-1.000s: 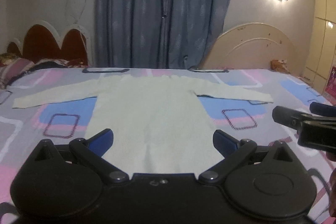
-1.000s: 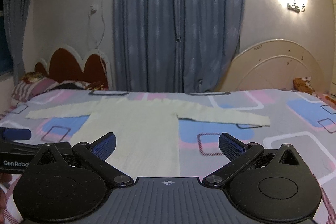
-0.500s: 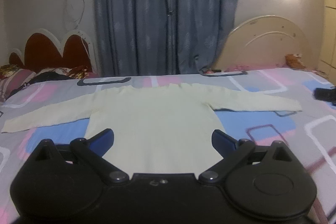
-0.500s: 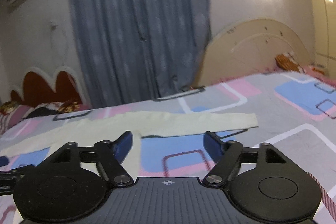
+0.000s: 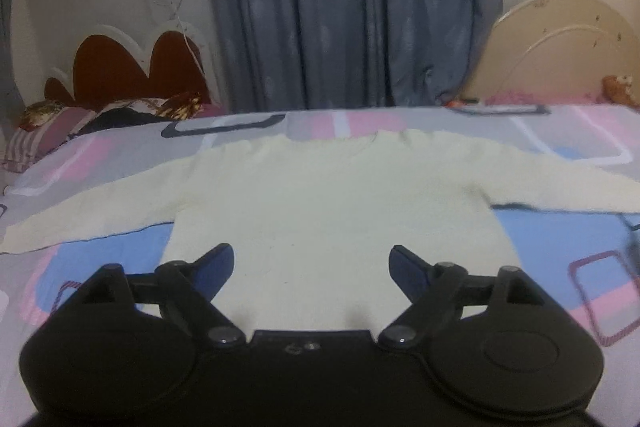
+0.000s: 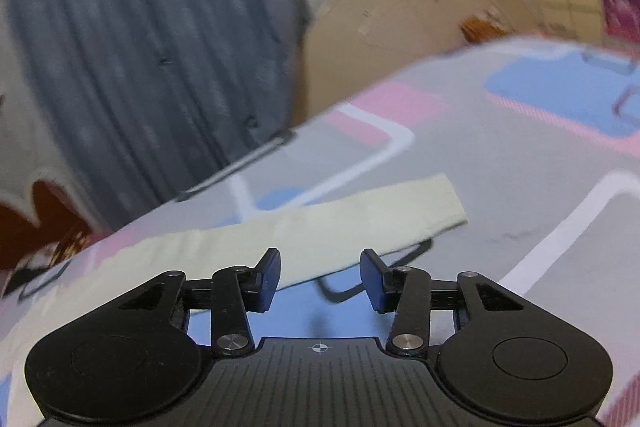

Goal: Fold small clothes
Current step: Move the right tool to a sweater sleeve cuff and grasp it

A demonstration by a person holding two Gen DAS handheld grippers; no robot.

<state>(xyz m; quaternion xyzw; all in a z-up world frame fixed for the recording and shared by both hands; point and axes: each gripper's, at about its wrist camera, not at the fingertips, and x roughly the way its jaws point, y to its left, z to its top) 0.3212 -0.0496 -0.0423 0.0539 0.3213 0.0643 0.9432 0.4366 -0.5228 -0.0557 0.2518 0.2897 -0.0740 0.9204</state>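
Note:
A pale cream long-sleeved sweater [image 5: 332, 203] lies flat on the bed, sleeves spread to both sides. My left gripper [image 5: 312, 263] is open and empty, hovering over the sweater's lower hem area. In the right wrist view, the sweater's right sleeve [image 6: 360, 219] lies straight across the bedsheet. My right gripper [image 6: 320, 279] is open, jaws partly narrowed, empty, just short of the sleeve's near edge and left of its cuff.
The patterned bedsheet [image 5: 560, 239] in grey, pink and blue covers the bed. Pillows [image 5: 60, 131] and a red headboard [image 5: 120, 71] are at the far left. Blue curtains [image 5: 352, 7] hang behind. A cream headboard [image 6: 420, 23] leans at the far right.
My left gripper has moved forward over the sweater body. My right gripper has swung right and down toward the right sleeve, tilted, and its jaws have narrowed.

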